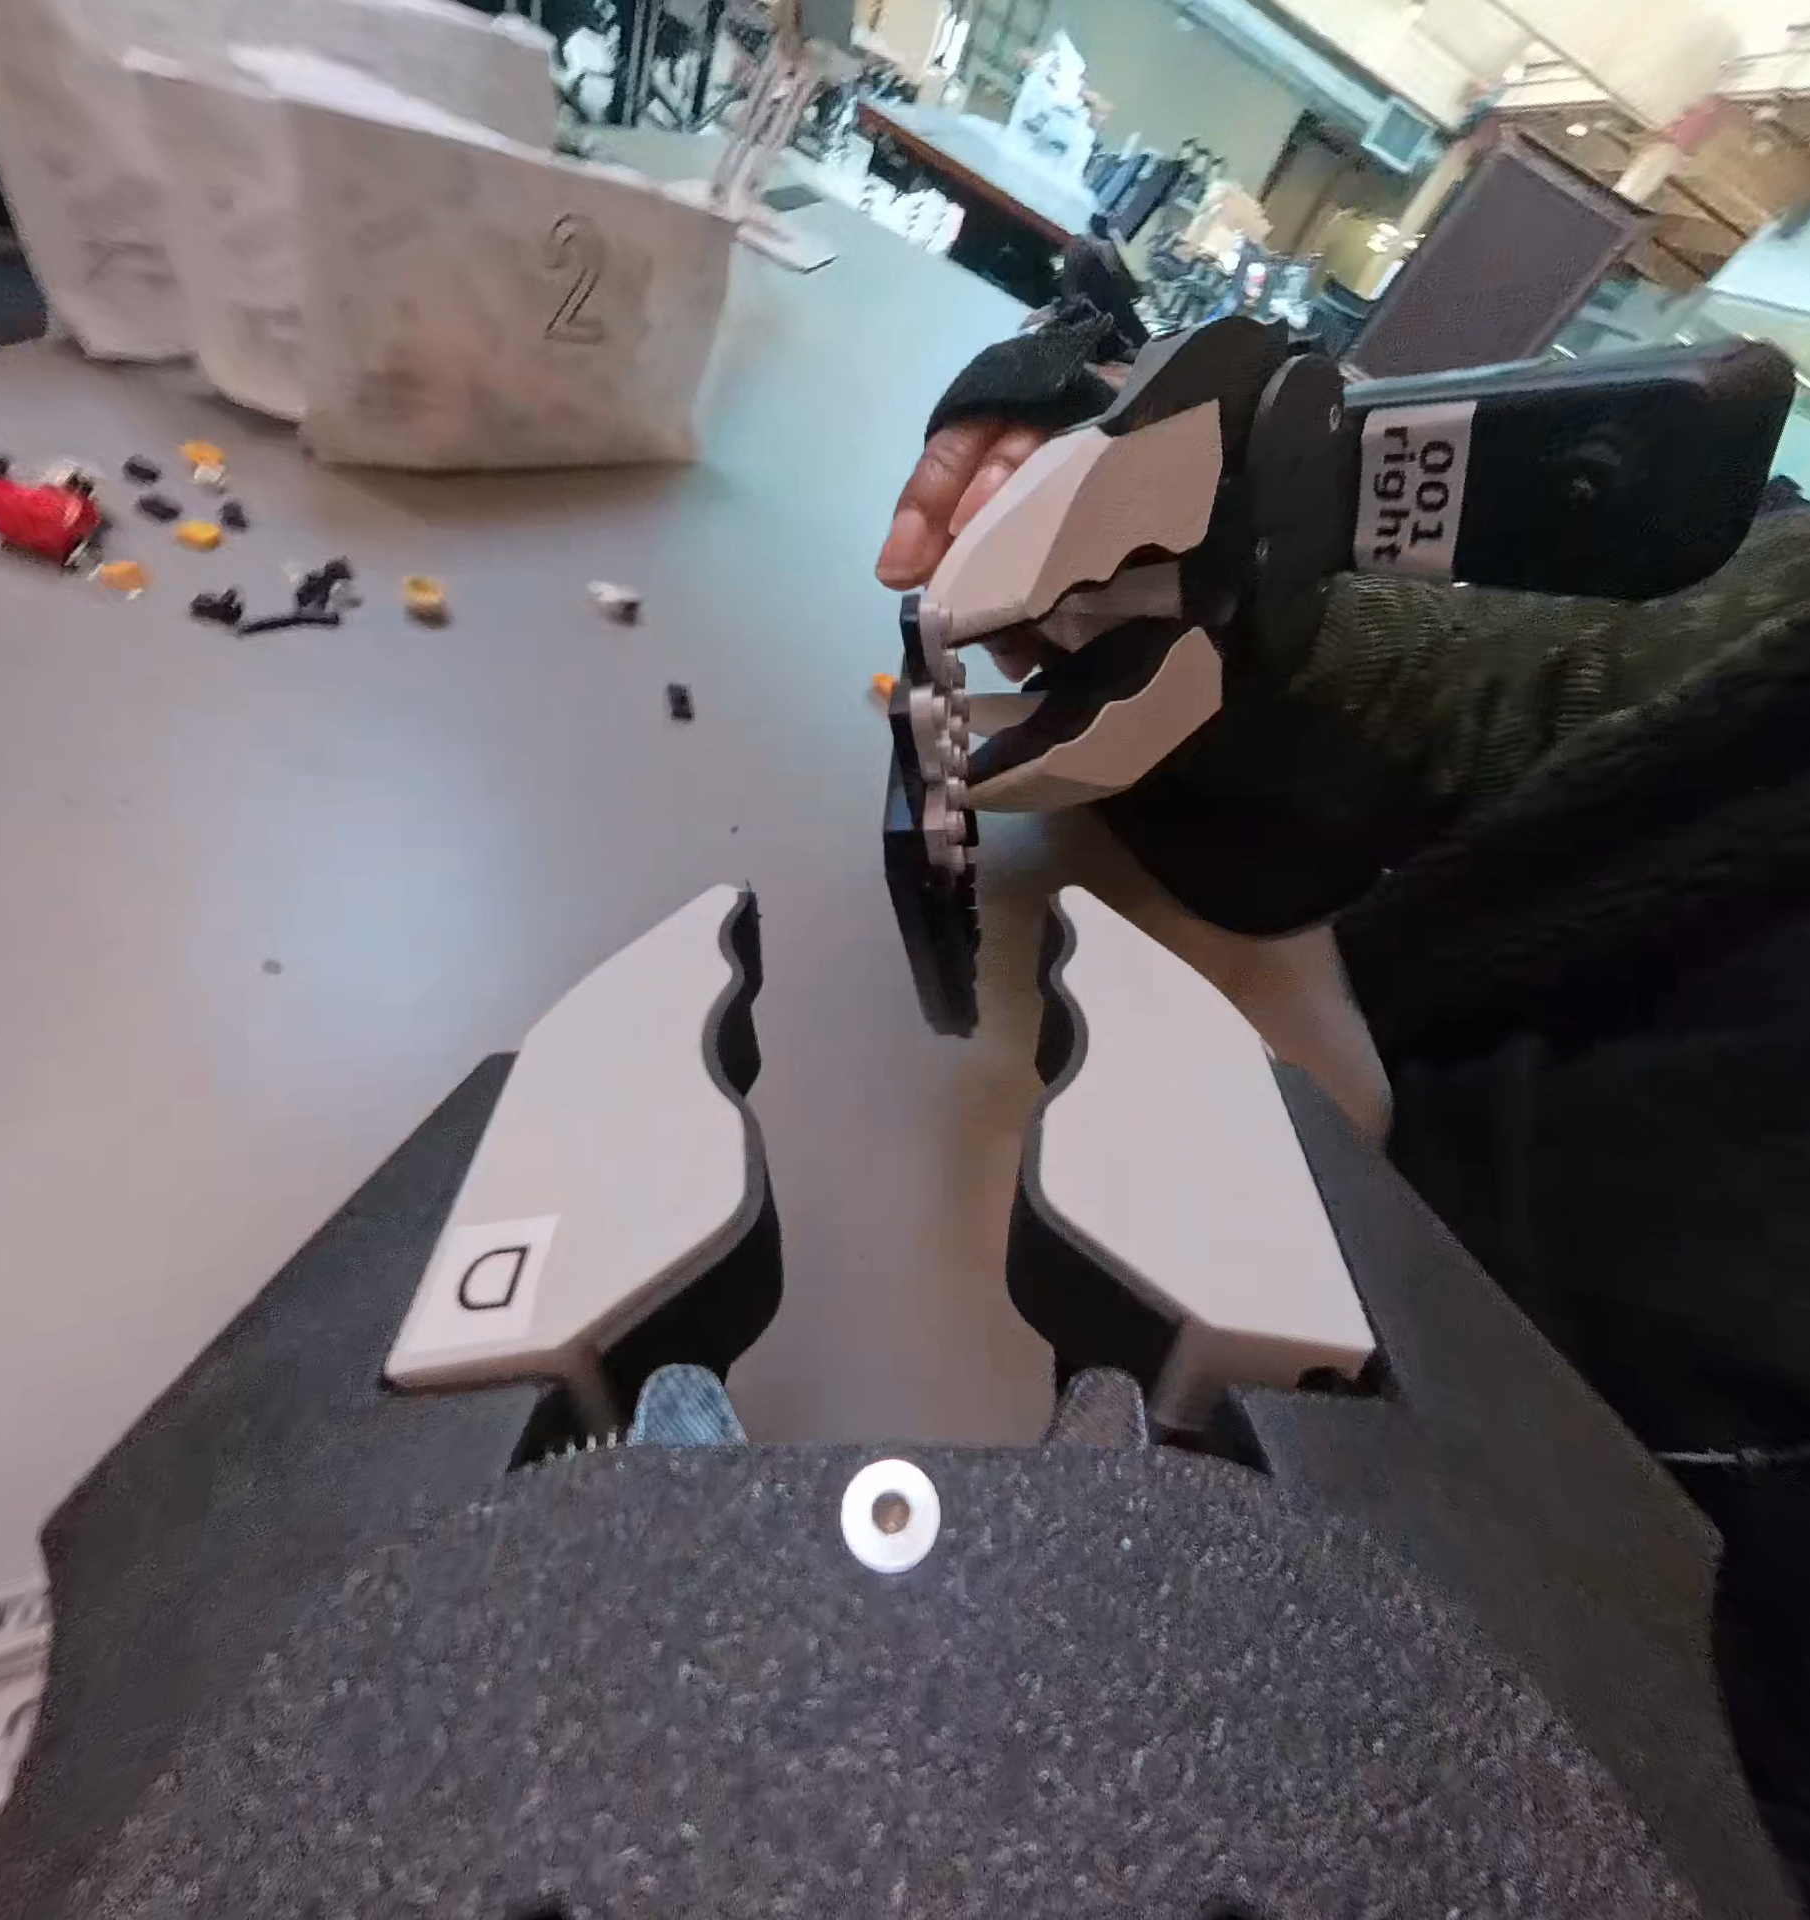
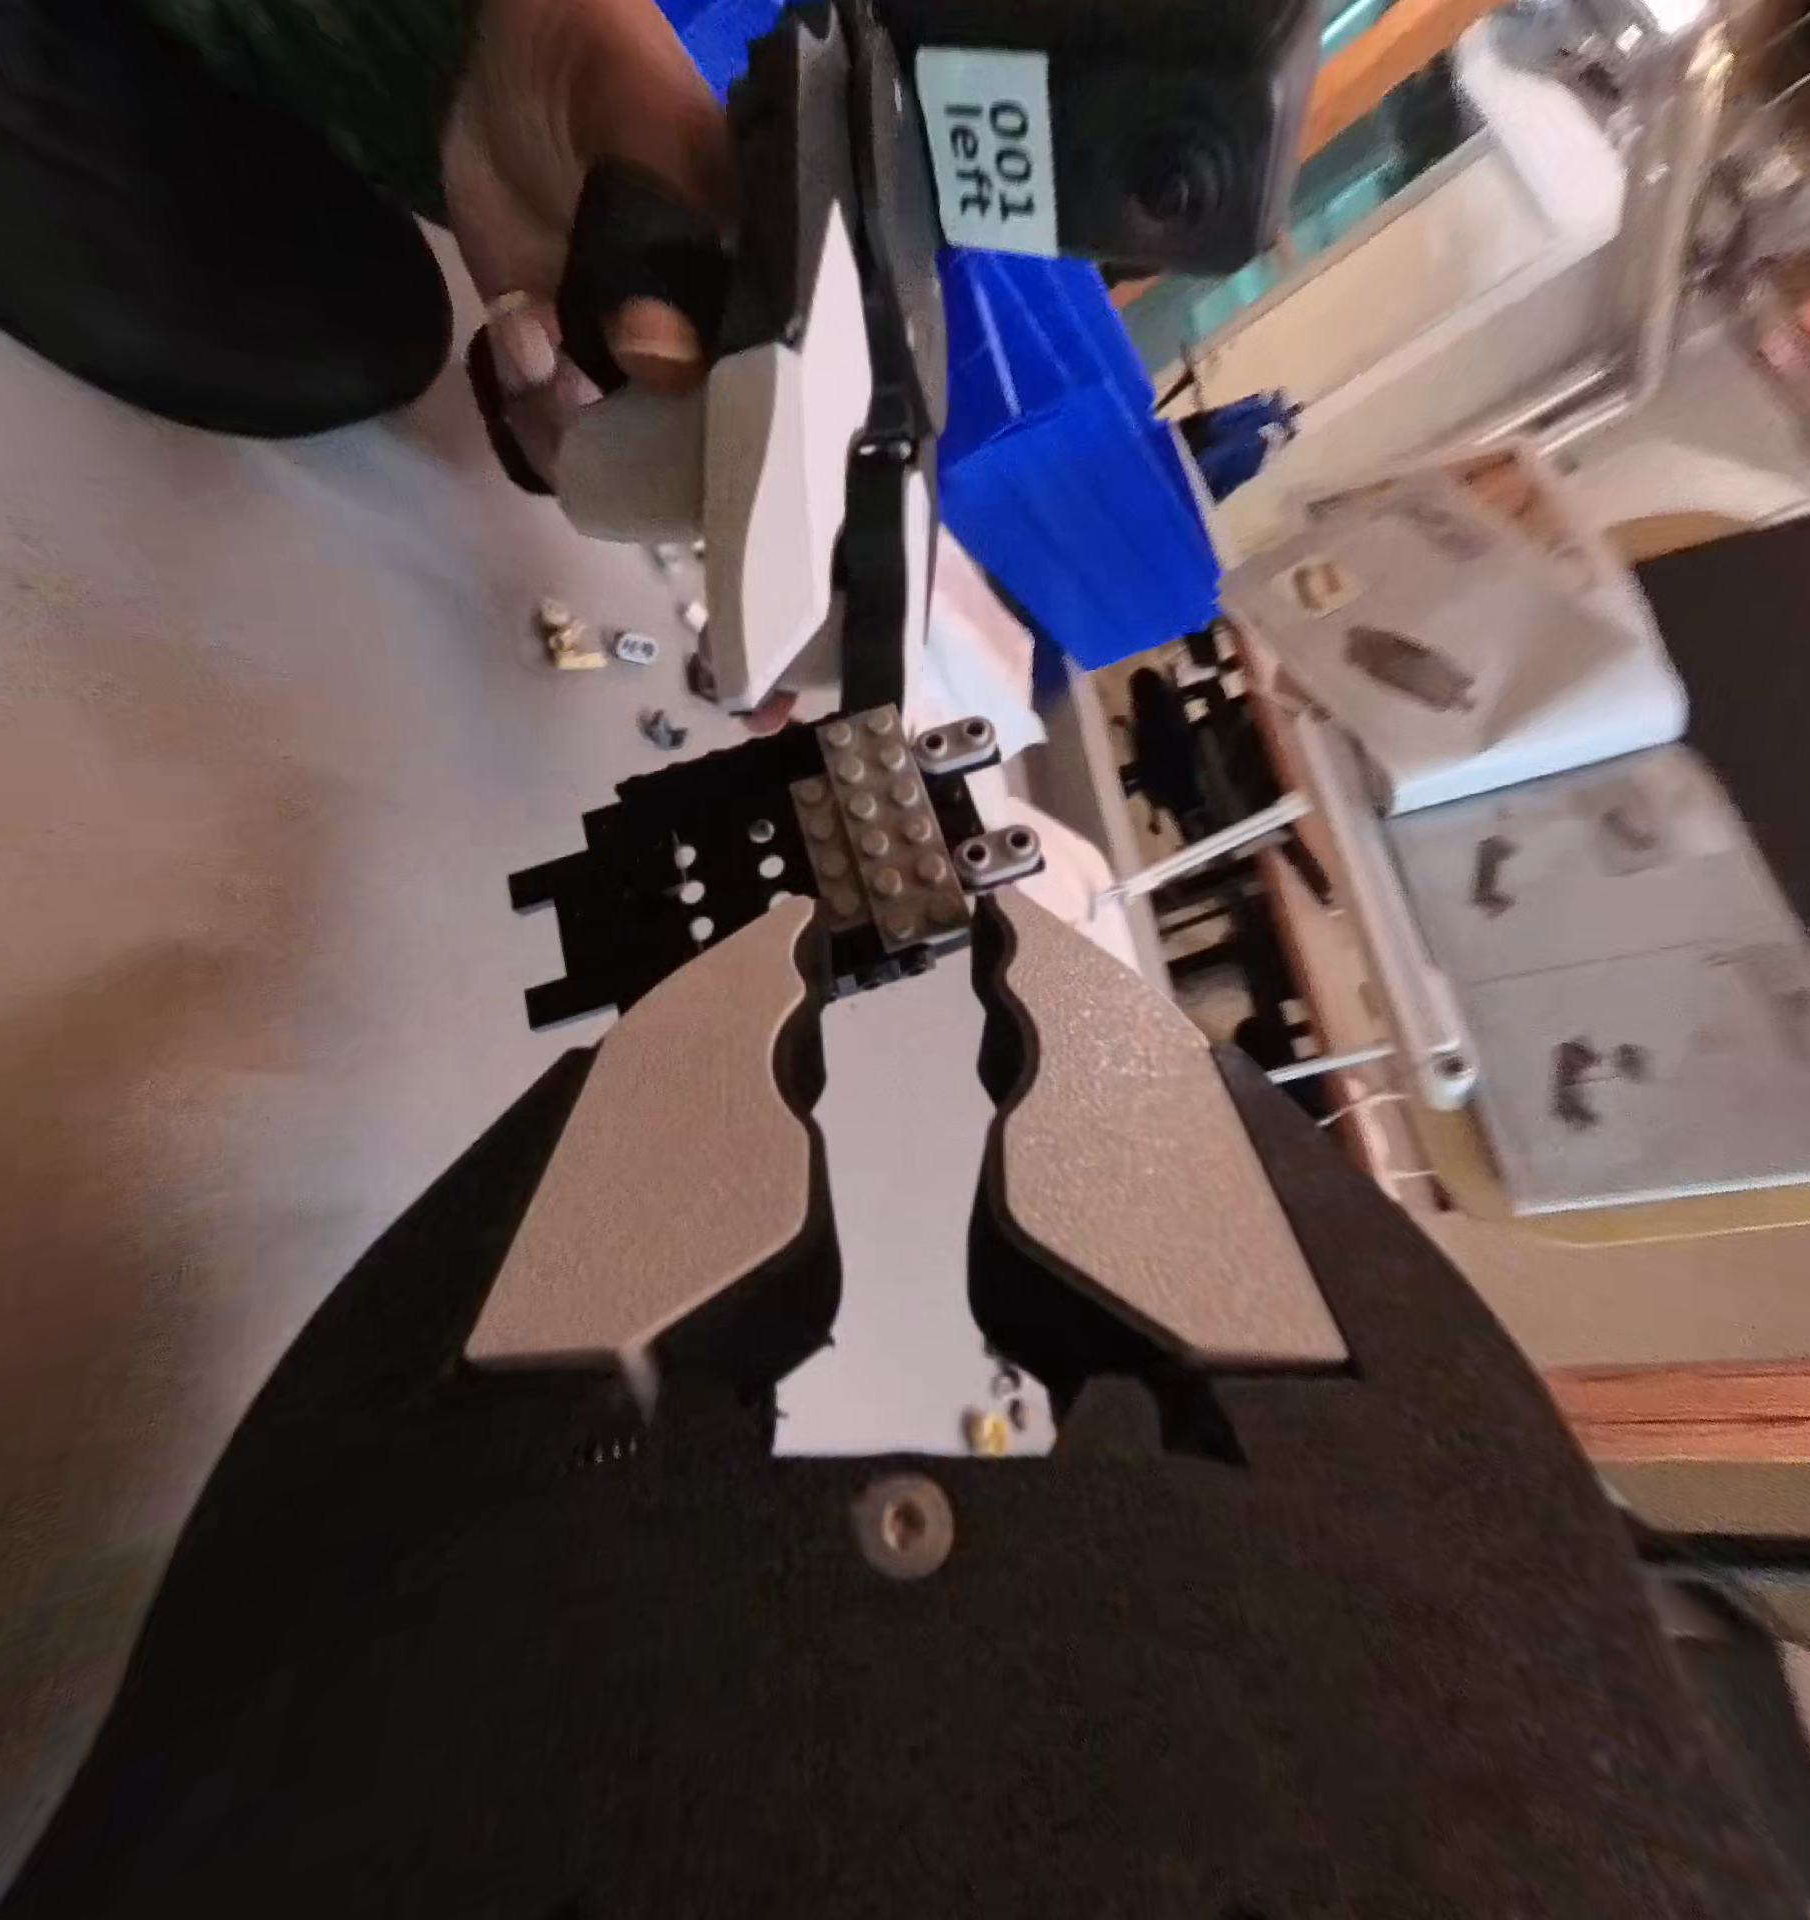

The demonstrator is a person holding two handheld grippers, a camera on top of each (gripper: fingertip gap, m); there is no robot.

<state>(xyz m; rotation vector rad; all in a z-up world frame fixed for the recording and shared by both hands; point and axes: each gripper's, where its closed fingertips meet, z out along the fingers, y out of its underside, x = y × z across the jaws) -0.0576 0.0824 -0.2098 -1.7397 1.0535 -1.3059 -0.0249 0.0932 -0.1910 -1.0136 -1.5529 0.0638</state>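
A flat black brick assembly (image 1: 932,935) with grey studded bricks (image 2: 880,821) on it is held edge-on above the grey table (image 1: 361,831). My right gripper (image 2: 896,914) is shut on it at the grey-brick end; it also shows in the left wrist view (image 1: 958,717), pinching that end from the right. My left gripper (image 1: 901,904) is open. The lower end of the assembly hangs between its fingers (image 1: 631,1091), with a gap on both sides. The left gripper also shows in the right wrist view (image 2: 849,696), just beyond the assembly.
White paper bags (image 1: 506,312) stand at the back left. Several small loose black and yellow pieces (image 1: 205,540) and a red piece (image 1: 33,514) lie on the table in front of them. A blue bin (image 2: 1067,499) is behind the left gripper.
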